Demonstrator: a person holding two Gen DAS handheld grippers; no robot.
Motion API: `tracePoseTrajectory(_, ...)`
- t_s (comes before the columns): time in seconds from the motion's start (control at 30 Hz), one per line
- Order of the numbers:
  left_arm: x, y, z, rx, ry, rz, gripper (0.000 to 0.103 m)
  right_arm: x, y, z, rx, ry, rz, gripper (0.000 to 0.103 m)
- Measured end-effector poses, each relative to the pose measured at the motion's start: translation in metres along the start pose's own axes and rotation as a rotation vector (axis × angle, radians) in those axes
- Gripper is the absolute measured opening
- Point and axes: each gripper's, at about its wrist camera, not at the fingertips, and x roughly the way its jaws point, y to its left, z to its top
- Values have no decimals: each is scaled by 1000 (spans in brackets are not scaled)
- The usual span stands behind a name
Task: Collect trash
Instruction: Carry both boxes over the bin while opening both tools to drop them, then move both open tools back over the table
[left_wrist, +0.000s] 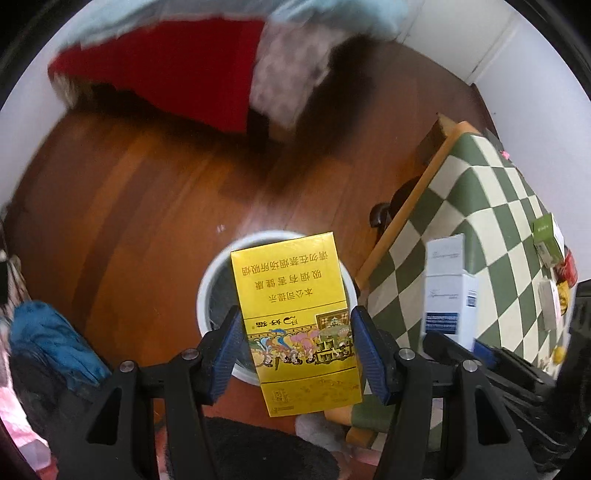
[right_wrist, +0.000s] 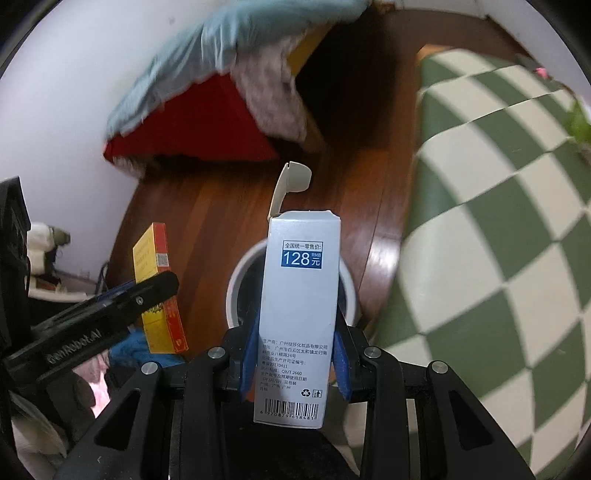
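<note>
My left gripper (left_wrist: 297, 328) is shut on a yellow cigarette box (left_wrist: 295, 314) and holds it above a white round trash bin (left_wrist: 218, 269) on the wooden floor. My right gripper (right_wrist: 297, 345) is shut on a tall white cosmetics box (right_wrist: 299, 314) with its top flap open, held above the same bin (right_wrist: 240, 277). The white box also shows in the left wrist view (left_wrist: 448, 291), to the right of the yellow one. The yellow box (right_wrist: 157, 288) and the left gripper's finger (right_wrist: 122, 302) show at the left of the right wrist view.
A table with a green-and-white checked cloth (left_wrist: 480, 229) stands to the right, with a green box (left_wrist: 548, 240) and other small items on it. A bed with red and light-blue bedding (left_wrist: 177, 70) lies beyond. Blue cloth (left_wrist: 55, 339) is piled at the left.
</note>
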Motion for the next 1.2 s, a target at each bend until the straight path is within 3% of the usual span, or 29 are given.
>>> tracePoseTrajectory(0.1, 13, 16, 4, -66, 51, -27, 56, 34, 6, 6, -7, 54, -17, 36)
tracePoseTrajectory(0.17, 15, 25, 5, -99, 60, -33, 63, 50, 10, 7, -17, 81, -15, 36)
tracePoseTrajectory(0.23, 13, 35, 4, -126, 46, -1, 92, 68, 16, 10, -34, 114, -17, 38)
tracePoseTrajectory(0.27, 11, 41, 4, -134, 36, 19, 96, 76, 17, 12, -33, 124, -17, 39)
tracePoseTrajectory(0.33, 9, 49, 1, -140, 30, 69, 96, 90, 21, 15, -42, 150, -17, 51)
tracePoseTrajectory(0.37, 7, 52, -2, -144, 26, 97, 97, 95, 22, 17, -42, 154, -21, 69)
tracePoseTrajectory(0.4, 5, 56, -5, -146, 20, 126, 96, 98, 24, 19, -43, 155, -16, 79)
tracePoseTrajectory(0.43, 3, 59, -9, -144, 11, 151, 97, 100, 25, 17, -51, 158, -12, 80)
tracePoseTrajectory(0.53, -4, 60, -20, -128, -33, 255, 96, 105, 32, 13, -85, 177, -57, 102)
tracePoseTrajectory(0.63, -11, 62, -32, -124, -40, 302, 96, 104, 43, 11, -144, 185, -121, 103)
tracePoseTrajectory(0.83, -30, 55, -44, -122, -62, 304, 96, 78, 50, 1, -210, 186, -221, 103)
tracePoseTrajectory(1.0, -59, 36, -45, -103, -114, 293, 96, 42, 51, -6, -216, 157, -193, 103)
tracePoseTrajectory(1.2, -114, -7, -43, -37, -231, 263, 96, -34, 45, -8, -152, 47, -96, 103)
